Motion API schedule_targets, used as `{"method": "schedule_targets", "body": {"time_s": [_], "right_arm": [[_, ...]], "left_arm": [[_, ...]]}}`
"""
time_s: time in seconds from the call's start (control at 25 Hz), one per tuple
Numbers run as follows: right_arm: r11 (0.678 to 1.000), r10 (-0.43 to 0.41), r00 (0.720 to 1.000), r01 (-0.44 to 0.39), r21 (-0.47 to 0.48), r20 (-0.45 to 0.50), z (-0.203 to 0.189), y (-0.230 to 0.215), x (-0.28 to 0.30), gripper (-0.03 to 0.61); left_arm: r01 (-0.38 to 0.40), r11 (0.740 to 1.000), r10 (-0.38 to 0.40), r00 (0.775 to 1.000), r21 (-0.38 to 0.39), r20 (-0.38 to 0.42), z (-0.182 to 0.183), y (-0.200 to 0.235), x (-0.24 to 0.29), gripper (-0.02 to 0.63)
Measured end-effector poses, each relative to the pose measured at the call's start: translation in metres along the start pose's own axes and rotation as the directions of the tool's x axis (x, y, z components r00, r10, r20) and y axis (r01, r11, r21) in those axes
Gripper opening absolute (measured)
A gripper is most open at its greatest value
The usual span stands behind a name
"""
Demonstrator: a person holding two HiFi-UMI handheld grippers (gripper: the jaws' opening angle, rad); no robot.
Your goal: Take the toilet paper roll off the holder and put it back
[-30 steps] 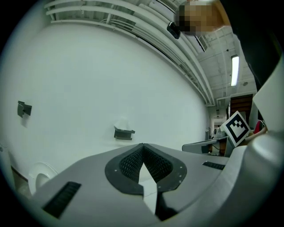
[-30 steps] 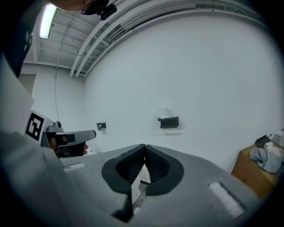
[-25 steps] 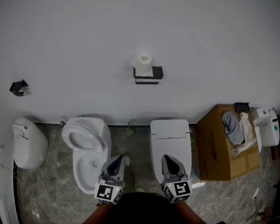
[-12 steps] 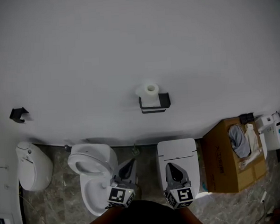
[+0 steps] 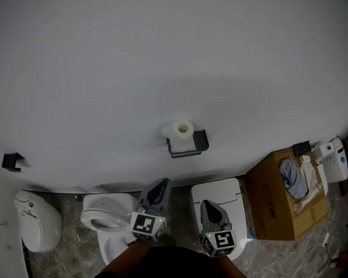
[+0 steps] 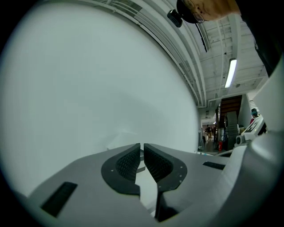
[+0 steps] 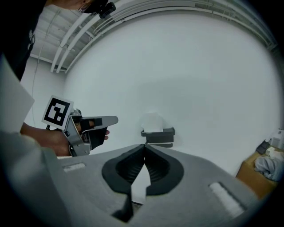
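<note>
A grey marbled stone floor (image 5: 69,259) runs along the foot of a plain white wall (image 5: 169,59). On it stand a rounded white fixture (image 5: 37,220) at the left, a white toilet (image 5: 106,225) with its seat open, a second toilet (image 5: 231,195) with its lid shut, and an open cardboard box (image 5: 272,200) at the right with a grey cloth (image 5: 294,178) lying in it. Higher up, a small dark holder (image 5: 192,145) is fixed to the wall, and the toilet paper roll (image 5: 179,131) stands upright on it.
</note>
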State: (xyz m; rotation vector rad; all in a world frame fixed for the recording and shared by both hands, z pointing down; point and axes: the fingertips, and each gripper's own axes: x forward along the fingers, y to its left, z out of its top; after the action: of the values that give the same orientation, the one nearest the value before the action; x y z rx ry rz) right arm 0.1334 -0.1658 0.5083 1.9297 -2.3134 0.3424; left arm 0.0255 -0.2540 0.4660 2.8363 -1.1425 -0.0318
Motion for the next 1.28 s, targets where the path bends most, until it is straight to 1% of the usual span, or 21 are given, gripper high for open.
{"method": "schedule_targets", "body": {"time_s": [0.08, 0.12, 0.24, 0.32, 0.44, 0.56, 0.68, 0.84, 0.96, 1.08, 1.16, 1.28], "right_arm": [[1.000, -0.007, 1.000, 0.007, -0.001, 0.018, 0.003, -0.002, 0.012, -0.002], [1.000, -0.012, 1.000, 0.011, 0.002, 0.021, 0.004, -0.004, 0.017, -0.002], [0.999, -0.040, 0.999, 0.040, 0.001, 0.011, 0.003, -0.009, 0.027, -0.002], [0.997, -0.072, 0.997, 0.072, -0.029, -0.006, 0.003, -0.013, 0.032, -0.002], [0.991, -0.110, 0.994, 0.108, -0.076, -0.022, 0.010, -0.012, 0.039, -0.002], [0.992, -0.108, 0.994, 0.108, -0.062, 0.000, 0.014, -0.010, 0.050, -0.002], [0.989, -0.117, 0.993, 0.115, -0.091, -0.013, 0.020, -0.008, 0.056, -0.002], [0.987, -0.135, 0.991, 0.133, -0.087, -0.021, 0.005, -0.013, 0.060, -0.002], [0.985, -0.152, 0.988, 0.151, -0.086, -0.005, 0.007, -0.017, 0.062, -0.002], [0.978, -0.192, 0.981, 0.190, -0.090, -0.011, 0.016, -0.023, 0.059, -0.002], [0.973, -0.213, 0.977, 0.211, -0.095, -0.016, 0.019, -0.028, 0.057, -0.002], [0.972, -0.227, 0.973, 0.225, -0.068, -0.027, 0.006, -0.034, 0.052, -0.002]], "left_arm": [[0.022, 0.999, -0.022, 1.000, -0.025, 0.010, 0.002, 0.010, 0.015, 0.020], [0.026, 0.999, -0.026, 1.000, -0.036, 0.010, 0.002, 0.014, 0.022, 0.035], [0.050, 0.998, -0.051, 0.999, -0.050, -0.018, -0.002, 0.026, 0.048, 0.124], [0.074, 0.995, -0.076, 0.996, -0.068, -0.037, -0.002, 0.032, 0.067, 0.177], [0.100, 0.991, -0.105, 0.993, -0.090, -0.062, 0.001, 0.040, 0.092, 0.221], [0.106, 0.992, -0.110, 0.992, -0.065, -0.066, 0.005, 0.050, 0.117, 0.279], [0.122, 0.992, -0.124, 0.990, -0.031, -0.075, 0.004, 0.055, 0.139, 0.316], [0.130, 0.992, -0.129, 0.986, 0.000, -0.107, -0.004, 0.058, 0.163, 0.367], [0.135, 0.991, -0.134, 0.984, 0.004, -0.121, -0.009, 0.060, 0.176, 0.387], [0.141, 0.990, -0.139, 0.982, 0.010, -0.124, -0.013, 0.058, 0.184, 0.390], [0.133, 0.991, -0.132, 0.985, 0.003, -0.113, -0.014, 0.060, 0.188, 0.390], [0.121, 0.993, -0.122, 0.988, -0.017, -0.090, -0.013, 0.062, 0.192, 0.388]]}}
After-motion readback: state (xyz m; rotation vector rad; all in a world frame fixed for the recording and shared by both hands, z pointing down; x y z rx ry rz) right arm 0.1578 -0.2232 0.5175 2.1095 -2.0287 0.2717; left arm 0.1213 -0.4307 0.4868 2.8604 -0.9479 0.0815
